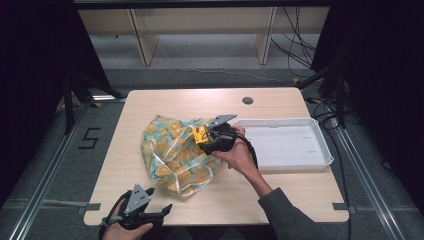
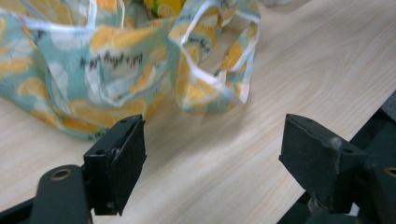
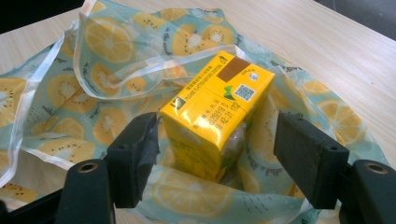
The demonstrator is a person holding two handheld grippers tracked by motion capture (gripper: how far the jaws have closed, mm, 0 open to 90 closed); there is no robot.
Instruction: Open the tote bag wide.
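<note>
My right hand-held gripper hangs over the fruit-print cloth bag, jaws spread apart. Between them stands a yellow drink carton, upright and slightly tilted, resting in the open mouth of the bag. The left jaw sits just beside the carton's near edge, perhaps brushing it; the right jaw stands clear of it, with a gap. So the carton is flanked, not pinched. The bag's cloth lies crumpled all around and under the carton, its white-edged handles lying beyond and to the left of my jaws.

My left hand-held gripper is at the near edge of the table, well apart from the right one. Its jaws are spread wide over bare wood, holding nothing, with the bag's rumpled lower edge just ahead of them.

A white tray lies just behind my right hand.
</note>
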